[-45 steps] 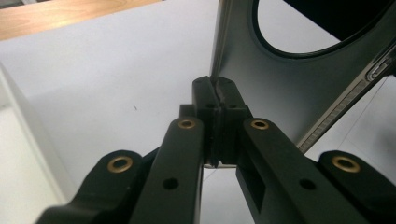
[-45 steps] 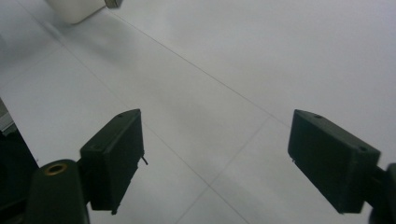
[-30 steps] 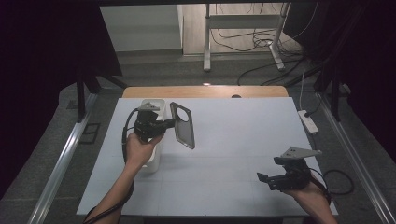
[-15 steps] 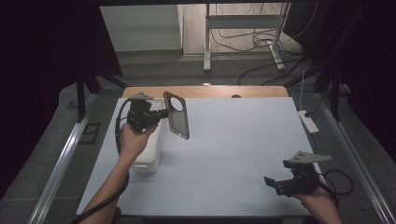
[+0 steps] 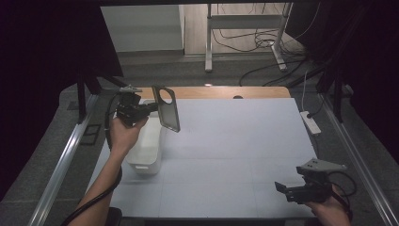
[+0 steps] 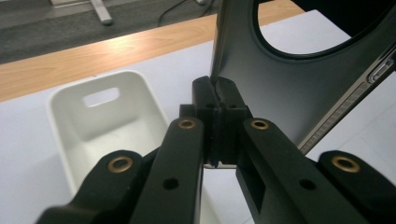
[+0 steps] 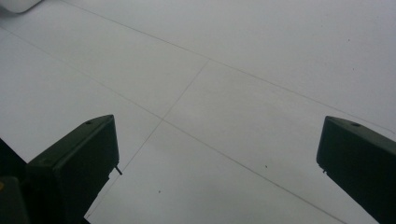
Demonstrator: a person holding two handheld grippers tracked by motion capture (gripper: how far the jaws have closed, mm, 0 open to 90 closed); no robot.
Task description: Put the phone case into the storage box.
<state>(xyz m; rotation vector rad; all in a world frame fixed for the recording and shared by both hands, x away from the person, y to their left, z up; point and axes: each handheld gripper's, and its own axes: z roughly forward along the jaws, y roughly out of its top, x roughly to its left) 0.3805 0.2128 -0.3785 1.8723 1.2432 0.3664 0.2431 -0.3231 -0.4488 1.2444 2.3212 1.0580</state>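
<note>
Left gripper (image 5: 151, 107) clamps the dark phone case with its round cut-out (image 5: 167, 108), lifted above the white plastic bin (image 5: 147, 150) at upper left; placing remains; right gripper (image 5: 282, 188), lower right, gapes empty

White-topped table (image 5: 235, 141) with faint seam lines and a bare wooden strip along its far edge; a white plastic bin (image 5: 146, 150) sits on it near the left side.

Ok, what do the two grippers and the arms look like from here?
Both are black handheld tools. The left gripper has black jaw arms with brass-coloured rivets and a black cable looping along the forearm. The right gripper has blocky black jaws, a grey three-cornered plate on top and a black cable too. The forearms are bare, no sleeves.
</note>
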